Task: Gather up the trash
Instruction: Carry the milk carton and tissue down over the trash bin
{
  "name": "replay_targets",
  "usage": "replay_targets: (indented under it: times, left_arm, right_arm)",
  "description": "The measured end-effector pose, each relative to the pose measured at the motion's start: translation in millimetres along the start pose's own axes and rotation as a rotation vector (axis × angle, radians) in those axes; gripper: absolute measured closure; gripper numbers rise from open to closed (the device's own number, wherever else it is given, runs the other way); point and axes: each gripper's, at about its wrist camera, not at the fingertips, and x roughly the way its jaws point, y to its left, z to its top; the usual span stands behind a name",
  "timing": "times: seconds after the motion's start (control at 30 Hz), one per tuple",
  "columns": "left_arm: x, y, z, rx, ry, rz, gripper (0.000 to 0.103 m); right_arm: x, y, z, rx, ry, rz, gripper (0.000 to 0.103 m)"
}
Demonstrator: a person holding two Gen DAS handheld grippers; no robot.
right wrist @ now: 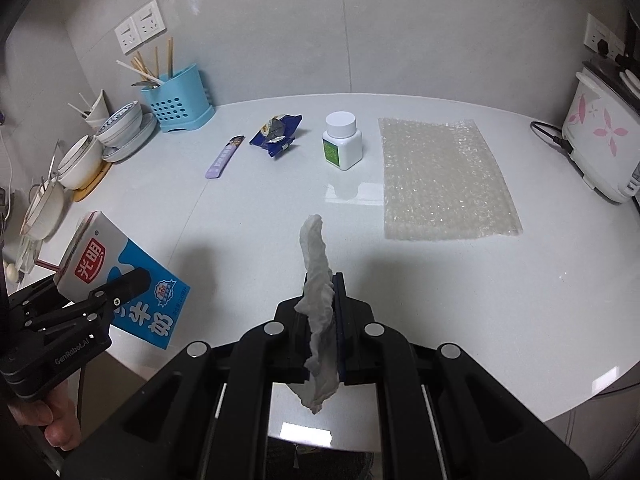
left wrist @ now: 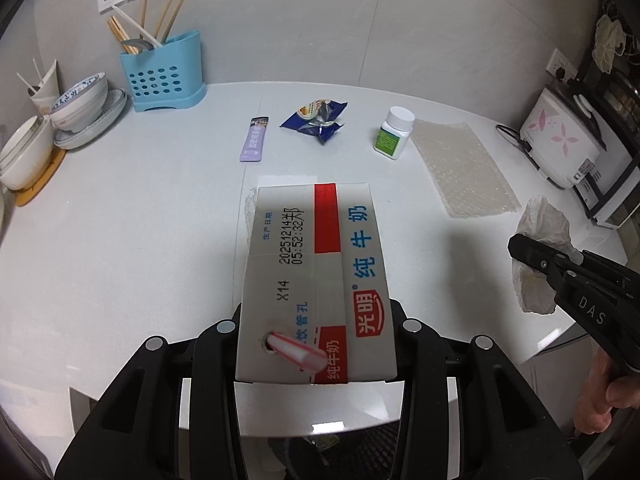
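steadily now — left gripper point(left wrist: 316, 320) clamped on milk carton point(left wrist: 316, 272), right gripper point(right wrist: 320, 312) pinched shut on crumpled tissue point(right wrist: 318, 280); best carried level, away from the pill bottle point(right wrist: 341, 140) — no squeezing.

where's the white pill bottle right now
The white pill bottle stands upright on the table, between the blue snack wrapper on its left and the bubble wrap sheet on its right.
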Motion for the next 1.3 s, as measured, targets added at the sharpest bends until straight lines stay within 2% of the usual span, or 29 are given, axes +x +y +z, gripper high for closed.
replay_targets:
  times: [0.2, 0.83, 1.07, 1.3]
  left_arm:
    - [-22.9, -11.0, -20.7, -0.005, -0.015, 0.012, 0.064]
    - [-70.5, -34.5, -97.2, -0.013, -0.019, -0.005, 0.064]
    - [-78.1, -43.3, -122.5, -0.008, 0.012, -0.014, 0.064]
    - [-68.4, -42.0, -152.2, -0.023, 0.062, -0.003, 0.064]
  right_arm:
    - [-20.8, 3.6, -18.1, -0.050, -0.011, 0.010, 0.095]
    - [-60.6, 5.1, -85.8, -0.076, 0.002, 0.080, 0.095]
    - [-65.4, 9.5, -115.3, -0.134, 0.040, 0.094, 0.095]
    - [-56.3, 7.4, -148.0, -0.144, 0.091, 0.102, 0.095]
